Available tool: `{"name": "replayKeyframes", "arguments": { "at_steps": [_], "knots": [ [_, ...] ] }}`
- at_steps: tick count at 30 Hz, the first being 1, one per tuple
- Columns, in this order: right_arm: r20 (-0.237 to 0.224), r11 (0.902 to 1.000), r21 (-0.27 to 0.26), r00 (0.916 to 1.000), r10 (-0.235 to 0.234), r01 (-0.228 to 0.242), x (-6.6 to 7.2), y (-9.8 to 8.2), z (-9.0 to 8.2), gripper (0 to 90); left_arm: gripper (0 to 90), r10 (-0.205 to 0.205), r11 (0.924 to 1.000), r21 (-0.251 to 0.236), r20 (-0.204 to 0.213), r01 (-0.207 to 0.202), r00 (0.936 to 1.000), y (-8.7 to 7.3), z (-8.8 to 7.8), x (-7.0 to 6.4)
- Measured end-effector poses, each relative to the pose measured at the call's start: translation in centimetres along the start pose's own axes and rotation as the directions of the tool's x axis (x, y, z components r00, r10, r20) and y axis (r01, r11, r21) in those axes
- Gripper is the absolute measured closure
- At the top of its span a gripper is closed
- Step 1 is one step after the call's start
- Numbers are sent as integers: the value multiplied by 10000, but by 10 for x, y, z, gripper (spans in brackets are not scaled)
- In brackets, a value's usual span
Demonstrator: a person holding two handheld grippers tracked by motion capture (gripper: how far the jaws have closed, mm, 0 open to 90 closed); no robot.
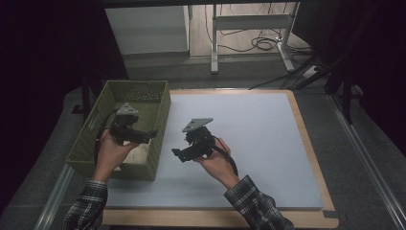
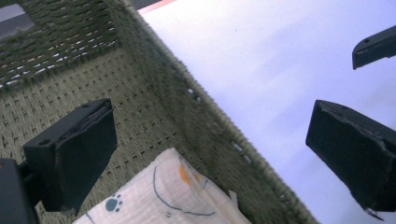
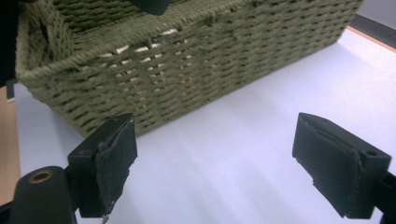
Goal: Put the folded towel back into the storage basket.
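Cloth [image 2: 163,196] in basket [image 1: 158,120], both tongs empty
L tongs [image 1: 143,135] wide apart over basket's R wall, cloth w/ paw print lying below inside; R tongs [image 1: 181,154] also wide, above counter [image 1: 268,143] just beside basket.

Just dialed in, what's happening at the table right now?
A person holds a gripper in each hand at a white mat. The left gripper hangs over the green woven basket, jaws open and empty, with a folded printed cloth lying on the basket floor below it. The right gripper is beside the basket over the mat, also open and holding nothing. The cloth appears to be already dropped in.
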State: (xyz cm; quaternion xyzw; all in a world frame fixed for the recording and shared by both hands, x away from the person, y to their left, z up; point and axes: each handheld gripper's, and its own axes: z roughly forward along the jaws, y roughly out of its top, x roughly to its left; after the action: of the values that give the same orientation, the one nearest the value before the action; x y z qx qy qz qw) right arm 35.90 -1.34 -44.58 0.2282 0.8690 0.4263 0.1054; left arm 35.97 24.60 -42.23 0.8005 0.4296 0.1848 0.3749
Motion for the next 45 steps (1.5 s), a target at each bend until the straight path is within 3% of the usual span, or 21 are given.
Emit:
{"name": "replayKeyframes", "arguments": {
  "at_steps": [12,34,45],
  "knots": [
    [84,9995,283,9999,132,-135,-12,-13,-16,103,12,525,9986,29,205,-526,9984,12,9,-26],
    [524,9992,176,9980,344,-354,-35,-42,-53,99,8,1039,9945,78,739,-1048,9918,29,28,-69],
    [686,9985,174,9964,508,-521,-47,-61,-77,99,5,1226,9923,61,1080,-1240,9866,34,45,-95]
  ]
}}
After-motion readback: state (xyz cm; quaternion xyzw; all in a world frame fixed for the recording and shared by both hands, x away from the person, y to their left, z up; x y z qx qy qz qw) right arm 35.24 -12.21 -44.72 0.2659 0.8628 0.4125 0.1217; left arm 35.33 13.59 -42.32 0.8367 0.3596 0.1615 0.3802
